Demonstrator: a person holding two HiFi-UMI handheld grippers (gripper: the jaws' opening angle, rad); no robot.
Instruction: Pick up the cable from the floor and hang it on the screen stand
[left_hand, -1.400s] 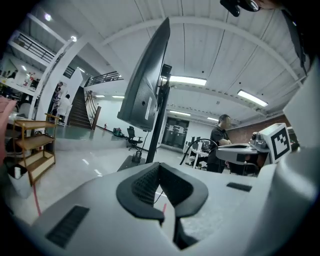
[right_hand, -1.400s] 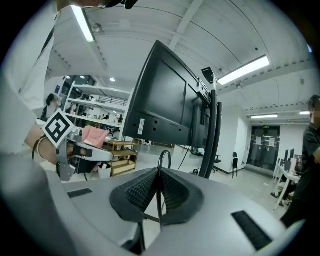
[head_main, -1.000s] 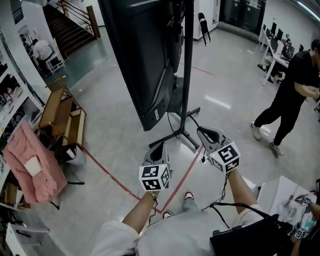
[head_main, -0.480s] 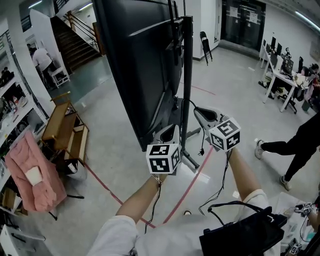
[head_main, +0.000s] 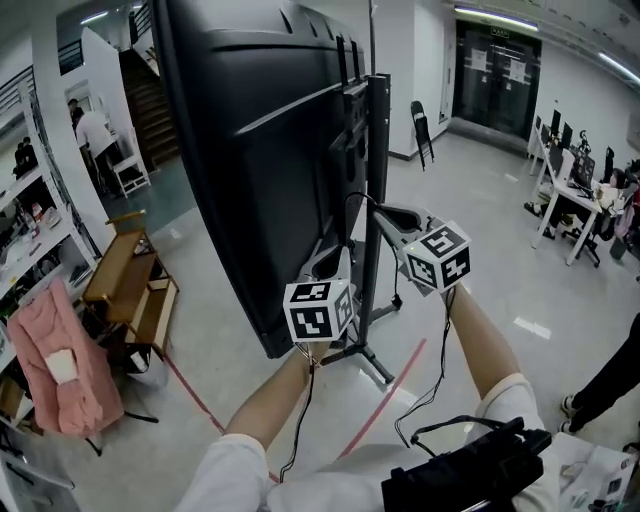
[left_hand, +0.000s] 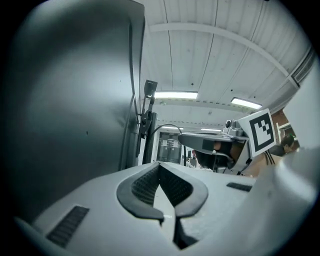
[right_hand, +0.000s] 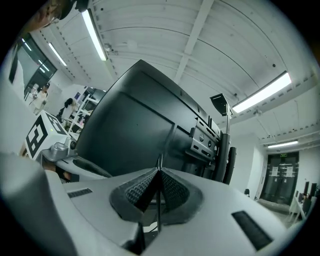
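A big black screen (head_main: 260, 150) hangs on a black stand with an upright pole (head_main: 373, 200) and floor feet (head_main: 362, 357). My right gripper (head_main: 378, 212) is raised beside the pole, shut on a thin black cable (head_main: 349, 200) that arcs from its tips toward the screen's back. In the right gripper view the cable (right_hand: 159, 161) pokes out between the closed pads of that gripper (right_hand: 159, 172). Lower and to the left, my left gripper (head_main: 325, 262) sits close to the screen's bottom edge. Its jaws (left_hand: 159, 167) are shut with nothing seen between them. The same cable arc (left_hand: 167, 126) shows in the left gripper view.
A wooden bench (head_main: 125, 280) and a pink cloth on a rack (head_main: 60, 360) stand at the left. Red tape (head_main: 390, 390) runs across the floor under my arms. A black bag (head_main: 470, 475) hangs at my front right. Desks with people (head_main: 590, 190) are far right.
Both grippers have risen from near the stand's feet to mid-height beside the pole, the right one carrying the cable. The walking person at the right has mostly left the view.
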